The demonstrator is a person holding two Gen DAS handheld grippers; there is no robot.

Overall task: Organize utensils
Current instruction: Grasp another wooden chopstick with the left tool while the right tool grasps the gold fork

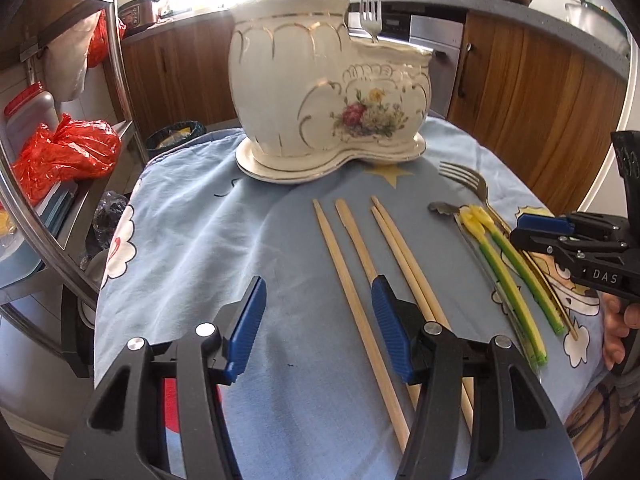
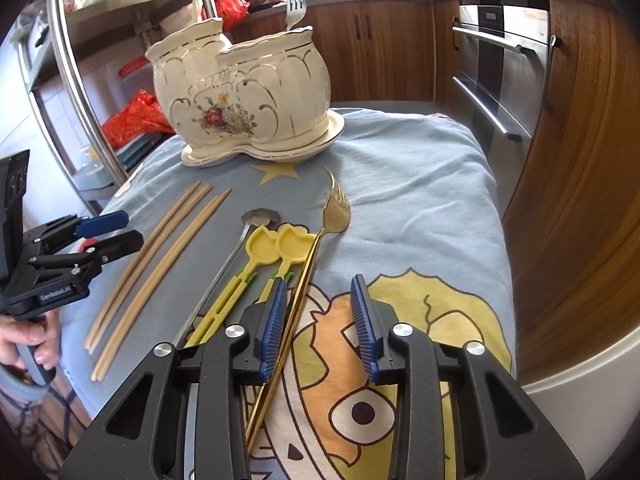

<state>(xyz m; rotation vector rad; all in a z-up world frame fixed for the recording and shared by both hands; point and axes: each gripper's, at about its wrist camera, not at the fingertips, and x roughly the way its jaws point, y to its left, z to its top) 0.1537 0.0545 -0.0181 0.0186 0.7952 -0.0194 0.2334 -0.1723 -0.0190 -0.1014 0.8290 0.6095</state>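
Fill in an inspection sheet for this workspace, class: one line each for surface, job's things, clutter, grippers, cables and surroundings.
Surface: blue cartoon-print cloth covering the table.
Job's things: ceramic utensil holder on its saucer, one fork standing in it; four wooden chopsticks lying loose; gold fork, two yellow spoons and a grey metal utensil side by side.
Clutter: nothing seen on the cloth.
Grippers: left gripper with jaws open, one chopstick between them; right gripper with jaws open around the gold fork's handle, not pressing it.
Cables: nothing seen.
Surroundings: wooden cabinets, oven, metal rack with red bags.
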